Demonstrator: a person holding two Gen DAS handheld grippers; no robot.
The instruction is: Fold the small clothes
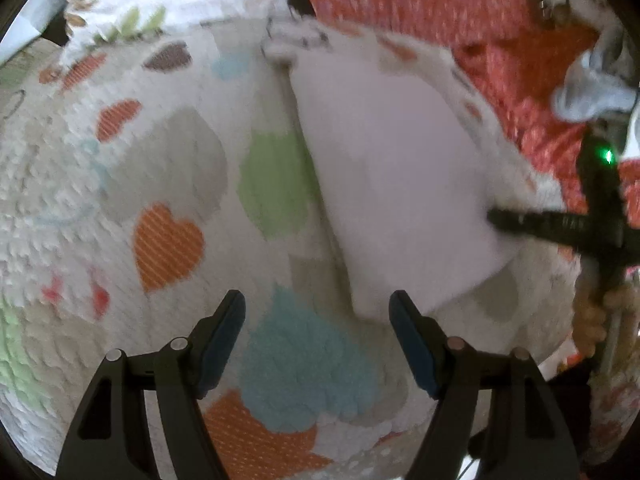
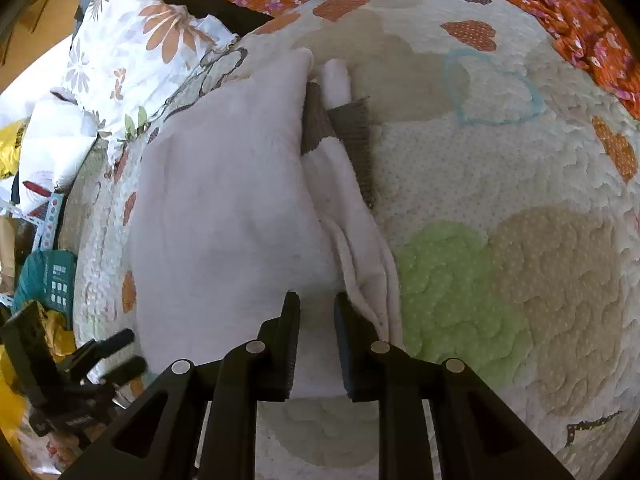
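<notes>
From the left wrist we see our left gripper [image 1: 317, 334] released, its fingers wide apart above the heart-patterned quilt [image 1: 168, 184]. The white garment [image 1: 396, 184] lies on the quilt ahead, to the right, blurred.

From the right wrist we see our right gripper [image 2: 317, 344] over the garment's near edge, fingers narrowly apart; we cannot tell if it grasps the cloth. A grey ribbed cuff [image 2: 352, 136] shows at the fold.

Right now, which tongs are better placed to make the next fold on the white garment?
Right, probably. The right tongs sit at the white garment, its near edge between the fingers. The left tongs hang open over the quilt, beside it.
</notes>
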